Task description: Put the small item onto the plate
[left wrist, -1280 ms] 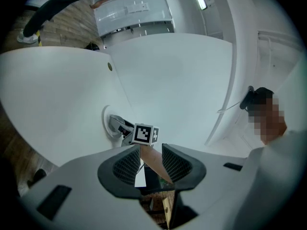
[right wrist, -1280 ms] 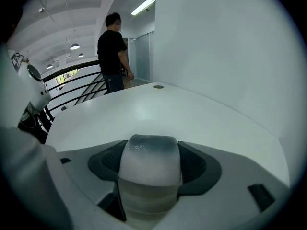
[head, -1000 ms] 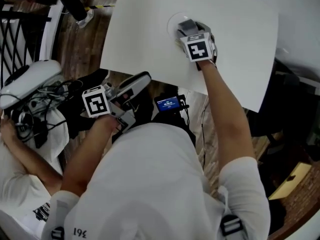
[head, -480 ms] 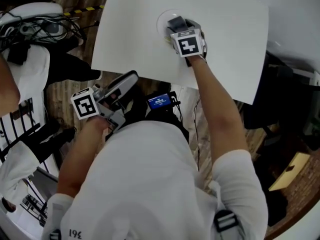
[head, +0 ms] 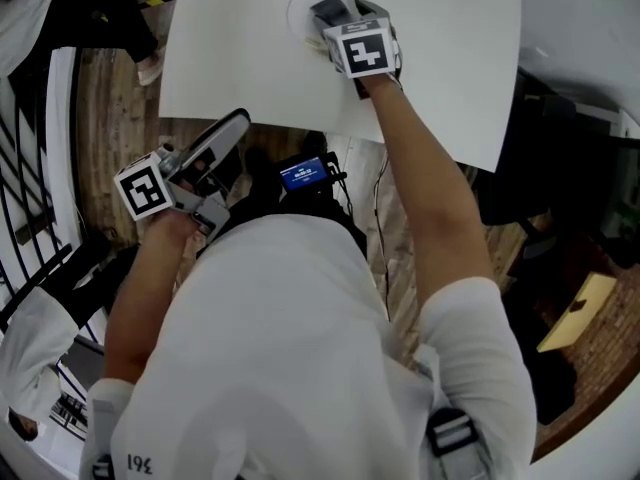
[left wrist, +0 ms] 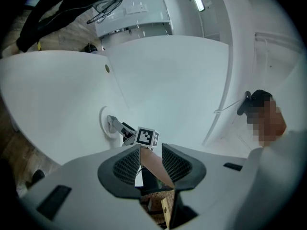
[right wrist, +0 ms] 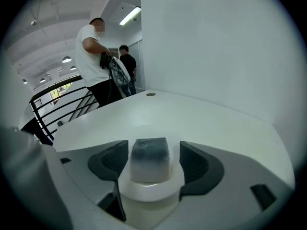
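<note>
Right gripper view shows the small block (right wrist: 149,158) standing upright on the small white plate (right wrist: 152,188), squarely between the jaws of the right gripper (head: 333,12). Those jaws stand apart with a sliver of gap on each side and grip nothing. The left gripper (left wrist: 151,158), jaws slightly apart and empty, hangs off the near edge of the white table (right wrist: 201,123), so the right one is far nearer.

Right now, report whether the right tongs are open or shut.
Open: the right tongs straddle the block on the plate, jaws apart.
</note>
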Motion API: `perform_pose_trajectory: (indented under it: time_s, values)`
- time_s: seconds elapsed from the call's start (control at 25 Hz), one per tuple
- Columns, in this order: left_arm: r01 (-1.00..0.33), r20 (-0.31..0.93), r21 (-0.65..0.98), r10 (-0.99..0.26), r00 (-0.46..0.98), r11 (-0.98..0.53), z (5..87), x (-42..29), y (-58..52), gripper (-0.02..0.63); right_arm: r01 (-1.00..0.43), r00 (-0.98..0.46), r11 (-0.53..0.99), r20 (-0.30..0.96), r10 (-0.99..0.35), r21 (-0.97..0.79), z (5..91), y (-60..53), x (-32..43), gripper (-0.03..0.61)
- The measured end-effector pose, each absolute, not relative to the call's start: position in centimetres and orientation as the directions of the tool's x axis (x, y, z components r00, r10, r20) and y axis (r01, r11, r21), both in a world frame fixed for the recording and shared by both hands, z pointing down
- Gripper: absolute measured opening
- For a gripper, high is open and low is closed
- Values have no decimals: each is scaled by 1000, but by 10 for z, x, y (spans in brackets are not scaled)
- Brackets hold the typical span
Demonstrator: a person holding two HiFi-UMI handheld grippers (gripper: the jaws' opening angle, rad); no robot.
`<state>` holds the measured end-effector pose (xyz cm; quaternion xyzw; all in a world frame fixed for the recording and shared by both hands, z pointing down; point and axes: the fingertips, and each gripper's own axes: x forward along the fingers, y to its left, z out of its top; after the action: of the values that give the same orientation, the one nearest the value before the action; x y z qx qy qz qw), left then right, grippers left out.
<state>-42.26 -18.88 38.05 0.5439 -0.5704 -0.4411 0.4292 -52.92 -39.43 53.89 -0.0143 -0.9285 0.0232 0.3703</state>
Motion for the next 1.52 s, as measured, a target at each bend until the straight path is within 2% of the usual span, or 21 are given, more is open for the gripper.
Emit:
perform_pose_trajectory:
  time_s: [0.24, 0.6, 0.68, 1.0, 1.12, 1.2, 1.52]
  values:
    - [-248, -3, 969, -999, -36, 6, 375, -422, -191, 121, -25, -774, 997, 633, 23, -67, 512, -399, -515, 318]
    - [-274, -68, 960, -997, -24, -59, 342, -422, -201, 121, -69, -873, 968, 485, 57, -240, 431, -394, -480, 316]
    - [-282, -93, 956, -996, -20, -83, 337, -422, -206, 121, -64, -887, 960, 456, 70, -272, 420, -394, -472, 249]
    - [-315, -176, 935, -984, -20, -161, 313, -417, -193, 121, -13, -922, 957, 374, 101, -291, 372, -365, -443, 178]
    - [-326, -198, 928, -980, -28, -178, 308, -416, -182, 121, -13, -936, 963, 341, 83, -270, 354, -353, -432, 96]
    - [-334, -224, 921, -974, -26, -202, 315, -417, -181, 121, -18, -944, 965, 321, 70, -263, 353, -351, -424, 7]
    - [-347, -292, 895, -956, 17, -280, 318, -424, -209, 121, 6, -969, 891, 218, 118, -455, 337, -364, -403, 0]
